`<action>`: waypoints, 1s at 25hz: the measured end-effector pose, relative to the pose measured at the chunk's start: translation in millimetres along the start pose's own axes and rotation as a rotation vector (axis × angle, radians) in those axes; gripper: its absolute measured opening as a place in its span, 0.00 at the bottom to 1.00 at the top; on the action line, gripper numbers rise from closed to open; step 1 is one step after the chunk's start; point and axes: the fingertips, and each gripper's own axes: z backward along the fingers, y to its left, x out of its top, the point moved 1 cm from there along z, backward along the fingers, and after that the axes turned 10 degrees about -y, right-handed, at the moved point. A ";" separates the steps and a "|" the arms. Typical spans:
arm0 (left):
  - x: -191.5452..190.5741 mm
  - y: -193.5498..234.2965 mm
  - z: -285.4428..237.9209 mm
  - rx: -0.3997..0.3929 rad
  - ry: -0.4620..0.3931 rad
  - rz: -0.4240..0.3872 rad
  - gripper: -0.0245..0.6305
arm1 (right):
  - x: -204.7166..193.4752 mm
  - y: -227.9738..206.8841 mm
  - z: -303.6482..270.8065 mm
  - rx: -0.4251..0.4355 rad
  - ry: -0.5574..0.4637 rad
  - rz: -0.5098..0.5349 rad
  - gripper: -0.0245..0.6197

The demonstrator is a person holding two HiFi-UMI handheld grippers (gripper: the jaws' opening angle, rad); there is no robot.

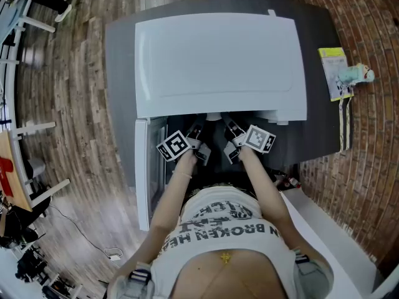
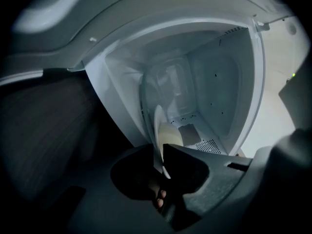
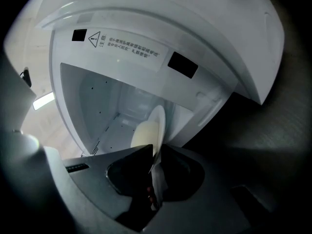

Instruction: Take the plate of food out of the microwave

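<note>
Gripping the plate (image 2: pixel 158 123) by its rim, your left gripper (image 2: pixel 161 156) and right gripper (image 3: pixel 155 156) each pinch it narrowly. Plate, carrying pale food (image 3: pixel 144 133), sits at the open microwave's (image 1: pixel 218 61) mouth.

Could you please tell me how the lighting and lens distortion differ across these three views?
Head view: evenly lit, strong fisheye bending the red brickwork. Left gripper view: dim, dark vignette, only the white microwave cavity bright. Right gripper view: same vignette, the round white plate pale against shadowed jaws.
</note>
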 end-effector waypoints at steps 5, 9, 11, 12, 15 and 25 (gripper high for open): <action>-0.7 -3.2 -1.9 -0.022 -0.011 0.062 0.08 | 0.6 -1.1 0.8 -0.006 -0.006 -0.012 0.11; -1.1 -4.0 0.3 -0.018 -0.011 0.065 0.08 | 0.0 -0.2 2.1 -0.014 -0.002 -0.011 0.11; -0.2 -5.4 0.7 -0.022 -0.012 0.063 0.08 | 0.1 0.9 2.3 -0.014 -0.002 -0.012 0.11; -0.2 -5.9 1.0 -0.023 -0.013 0.063 0.08 | 0.3 1.6 2.7 -0.014 -0.003 -0.014 0.11; -1.0 -6.8 3.7 -0.021 -0.013 0.071 0.08 | -0.2 4.0 4.9 -0.013 -0.001 -0.012 0.11; -4.9 -12.1 15.5 -0.021 -0.018 0.061 0.08 | -5.5 10.8 14.6 -0.002 0.015 -0.013 0.11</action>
